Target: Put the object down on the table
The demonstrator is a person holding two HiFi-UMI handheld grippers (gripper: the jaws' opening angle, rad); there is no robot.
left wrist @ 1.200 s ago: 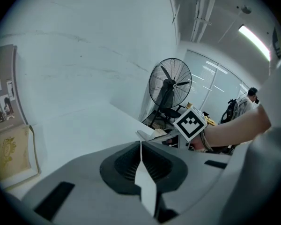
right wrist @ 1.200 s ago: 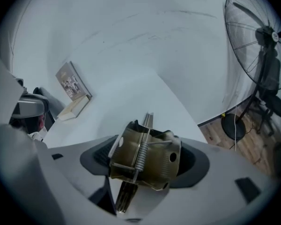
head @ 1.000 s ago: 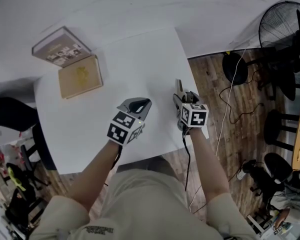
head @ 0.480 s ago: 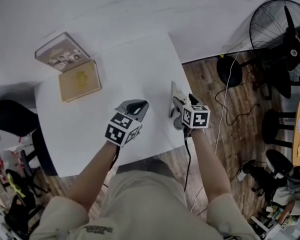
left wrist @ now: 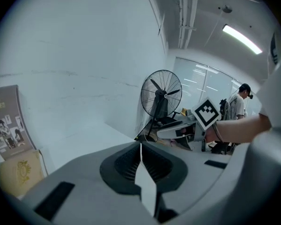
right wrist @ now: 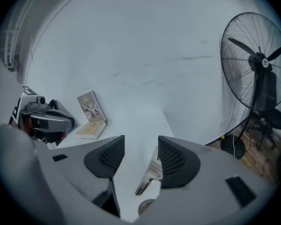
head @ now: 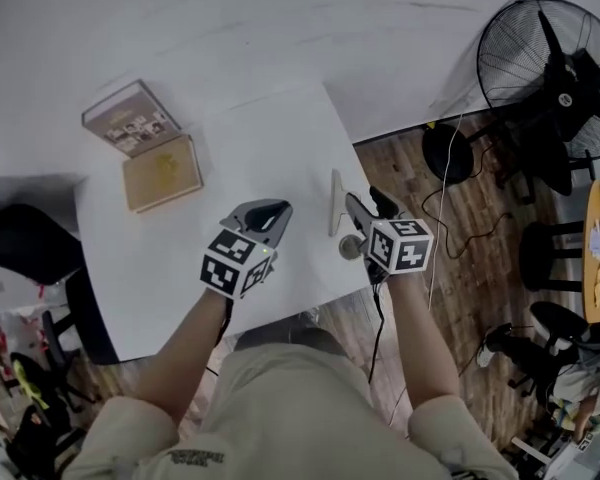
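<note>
A flat silvery metal utensil (head: 334, 204) with a round end (head: 350, 248) lies on the white table (head: 280, 138) near its right edge. My right gripper (head: 368, 206) hovers just right of it. Its jaws are closing but still stand apart, and neither pad presses on anything. In the right gripper view the utensil (right wrist: 150, 175) shows below the gripper (right wrist: 141, 142), close under the right-hand jaw. My left gripper (head: 265, 214) hangs over the table's middle front, shut and empty. In the left gripper view the two jaws of that gripper (left wrist: 140, 148) meet in a thin line.
A grey book (head: 130, 118) and a tan book (head: 163, 173) lie at the table's far left. A large standing fan (head: 550, 68) is at the right, with cables (head: 450, 198) and black stools (head: 555, 258) on the wooden floor. A dark chair (head: 25, 238) is at the left.
The utensil has left the right gripper's jaws and now lies on the table to their left. The right gripper has drawn back and to the right. The left gripper barely moved.
</note>
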